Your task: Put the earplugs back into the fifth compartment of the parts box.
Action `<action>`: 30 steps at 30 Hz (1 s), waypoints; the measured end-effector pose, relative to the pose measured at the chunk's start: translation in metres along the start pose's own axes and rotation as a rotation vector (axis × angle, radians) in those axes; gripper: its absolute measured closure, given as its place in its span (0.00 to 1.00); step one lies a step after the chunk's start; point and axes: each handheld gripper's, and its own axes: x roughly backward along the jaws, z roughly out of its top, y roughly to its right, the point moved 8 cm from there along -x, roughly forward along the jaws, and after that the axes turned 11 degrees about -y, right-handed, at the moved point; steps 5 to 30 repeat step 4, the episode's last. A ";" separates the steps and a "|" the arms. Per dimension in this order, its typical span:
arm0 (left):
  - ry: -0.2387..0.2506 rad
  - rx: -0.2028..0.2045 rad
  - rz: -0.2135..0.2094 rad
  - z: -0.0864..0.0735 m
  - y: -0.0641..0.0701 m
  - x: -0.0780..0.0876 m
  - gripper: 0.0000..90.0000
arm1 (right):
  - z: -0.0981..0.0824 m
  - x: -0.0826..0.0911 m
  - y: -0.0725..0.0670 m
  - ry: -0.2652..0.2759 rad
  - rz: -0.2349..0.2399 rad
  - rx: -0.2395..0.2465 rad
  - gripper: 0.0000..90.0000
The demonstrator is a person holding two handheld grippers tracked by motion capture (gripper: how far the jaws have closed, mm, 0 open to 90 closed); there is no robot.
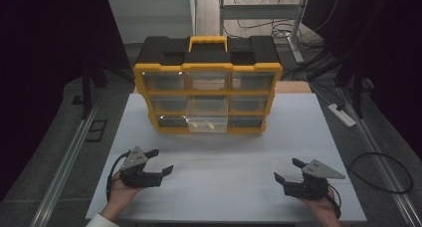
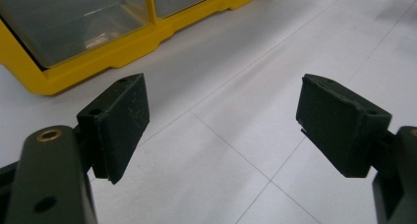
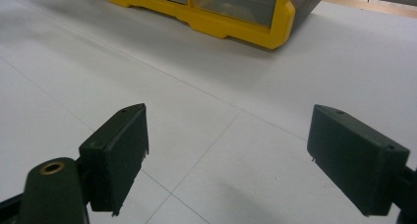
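Yellow-framed plastic organiser cabinet with a black top and clear drawers (image 1: 207, 85) stands upright ahead of both sets of jaws, well apart from them; its long axis runs across the white tabletop (image 1: 224, 182), drawer fronts facing the person. One clear middle drawer in the bottom row (image 1: 207, 121) sits pulled out, small yellowish items inside; judged, handling of it is either finished or not begun. Left gripper (image 1: 158, 161) rests low, jaws apart, nothing between; right gripper (image 1: 287, 170) likewise spread and empty.

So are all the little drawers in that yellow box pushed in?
No. In the high view the bottom middle drawer sticks out from the front of the yellow organiser, while the drawers around it sit flush.
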 end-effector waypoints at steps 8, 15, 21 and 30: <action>-0.001 0.001 -0.001 0.000 0.000 0.000 0.23 | 0.000 0.001 -0.001 0.002 0.002 0.001 0.18; -0.001 0.001 -0.001 0.000 0.000 0.000 0.23 | 0.000 0.001 -0.001 0.002 0.002 0.001 0.18; -0.001 0.001 -0.001 0.000 0.000 0.000 0.23 | 0.000 0.001 -0.001 0.002 0.002 0.001 0.18; -0.001 0.001 -0.001 0.000 0.000 0.000 0.23 | 0.000 0.001 -0.001 0.002 0.002 0.001 0.18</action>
